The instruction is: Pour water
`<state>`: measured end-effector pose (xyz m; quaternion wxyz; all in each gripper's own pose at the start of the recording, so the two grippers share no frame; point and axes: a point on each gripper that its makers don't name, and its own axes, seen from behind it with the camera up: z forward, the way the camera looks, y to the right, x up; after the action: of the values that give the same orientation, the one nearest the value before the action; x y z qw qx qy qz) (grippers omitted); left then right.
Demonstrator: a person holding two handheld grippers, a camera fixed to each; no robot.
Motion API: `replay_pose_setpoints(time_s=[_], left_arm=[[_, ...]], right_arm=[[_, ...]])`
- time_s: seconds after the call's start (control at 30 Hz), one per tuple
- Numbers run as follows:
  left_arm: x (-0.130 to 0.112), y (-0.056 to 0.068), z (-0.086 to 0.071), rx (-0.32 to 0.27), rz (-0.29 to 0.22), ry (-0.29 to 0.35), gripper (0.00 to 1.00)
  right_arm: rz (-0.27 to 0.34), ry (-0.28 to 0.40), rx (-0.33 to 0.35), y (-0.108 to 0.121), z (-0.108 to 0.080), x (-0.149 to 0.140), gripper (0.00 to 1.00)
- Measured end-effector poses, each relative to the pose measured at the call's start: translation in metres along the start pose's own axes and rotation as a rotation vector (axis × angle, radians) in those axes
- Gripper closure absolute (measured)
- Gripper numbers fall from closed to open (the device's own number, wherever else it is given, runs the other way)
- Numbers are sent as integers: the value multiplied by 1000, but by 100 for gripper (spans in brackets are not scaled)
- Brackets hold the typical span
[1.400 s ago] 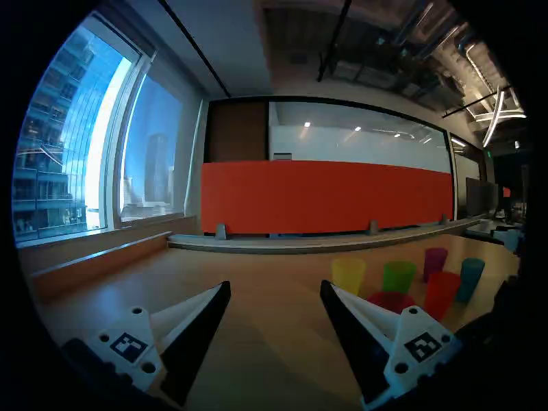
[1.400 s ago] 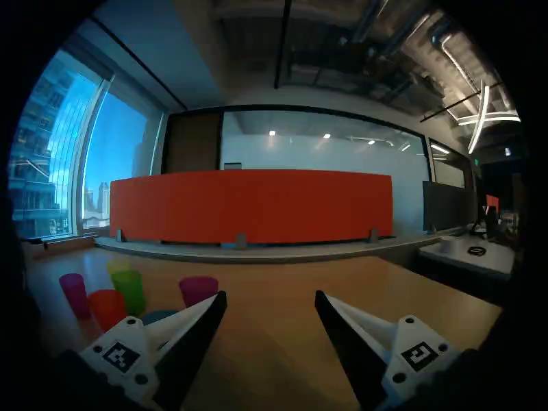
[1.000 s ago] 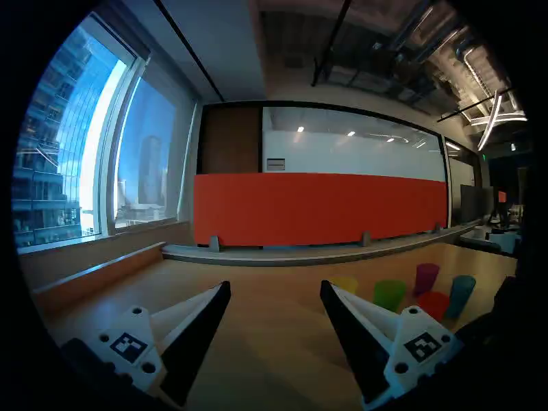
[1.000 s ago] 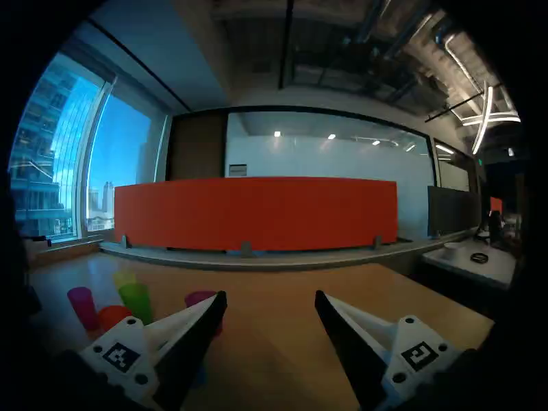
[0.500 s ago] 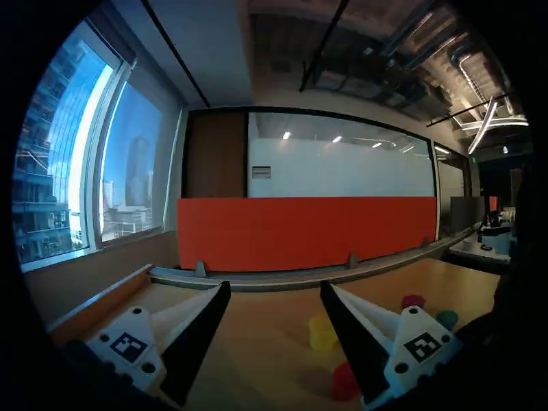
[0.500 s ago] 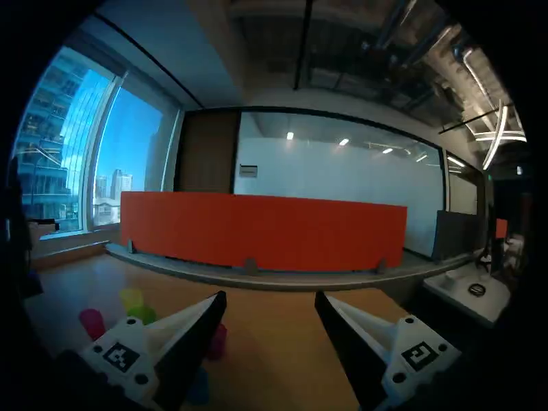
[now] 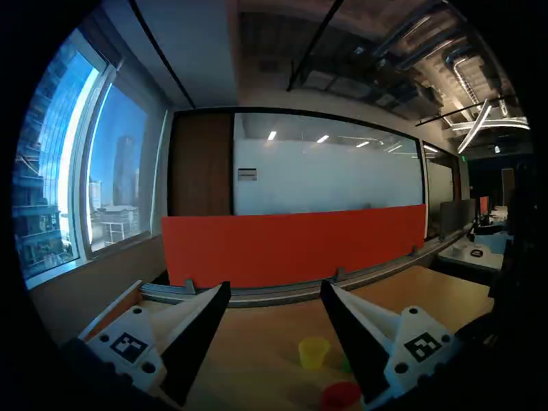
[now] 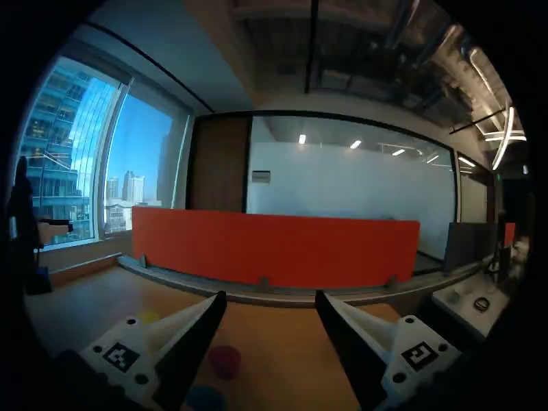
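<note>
- Both cameras are riding higher than in the earlier frames: the cups are sliding toward the bottom of each view and are now being seen from above.
- Left gripper (image 7: 274,322) is hanging over the wooden table (image 7: 270,346) on the near side of the orange partition (image 7: 294,246), with its fingers spread wide and nothing between them.
- Right gripper (image 8: 270,329) is hovering the same way, on the near side of the partition, fingers parted and carrying nothing.
- Judgement: both tools are being held high and unloaded, probably to survey the cup cluster before one cup is chosen. No pour is under way.
- Left gripper view: yellow cup (image 7: 314,351) is standing upright on the table, well short of the partition. Red cup (image 7: 340,395) is sitting farther from the partition, partly hidden by the gripper's right finger.
- Right gripper view: magenta cup (image 8: 225,361) is standing upright between the fingers, well apart from the partition. Blue cup (image 8: 204,399) is lying farther out from the partition, at the bottom edge.
- Contents: the interiors are showing dim and small, so I cannot tell which cup, if any, is holding water.
- No jug or bottle is appearing near the partition, so I am assuming a cup-to-cup pour.
- Judgement: the next move is calling for one gripper to come down and close around a filled cup.
</note>
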<state>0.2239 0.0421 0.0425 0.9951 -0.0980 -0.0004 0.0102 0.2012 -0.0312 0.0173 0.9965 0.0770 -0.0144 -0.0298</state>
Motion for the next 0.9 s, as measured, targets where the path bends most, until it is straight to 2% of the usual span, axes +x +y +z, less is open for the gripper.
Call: replay_pose_setpoints(time_s=[0.17,0.43,0.6,0.77,0.9], left_arm=[[-3,8,5,-52,-9,-19,3],[-13,15,14,-128,3,-56,2],[-11,33,16,-222,0,-55,3],[-4,52,16,-313,5,-51,3],[-3,65,16,-371,7,-52,2]], right_arm=[[27,-23,57,-8,3,-5,0],[71,-42,233,-37,-1,-3,0],[80,-32,325,-53,-4,6,0],[55,-25,407,-68,-8,13,0],[32,-40,435,-74,-9,12,0]])
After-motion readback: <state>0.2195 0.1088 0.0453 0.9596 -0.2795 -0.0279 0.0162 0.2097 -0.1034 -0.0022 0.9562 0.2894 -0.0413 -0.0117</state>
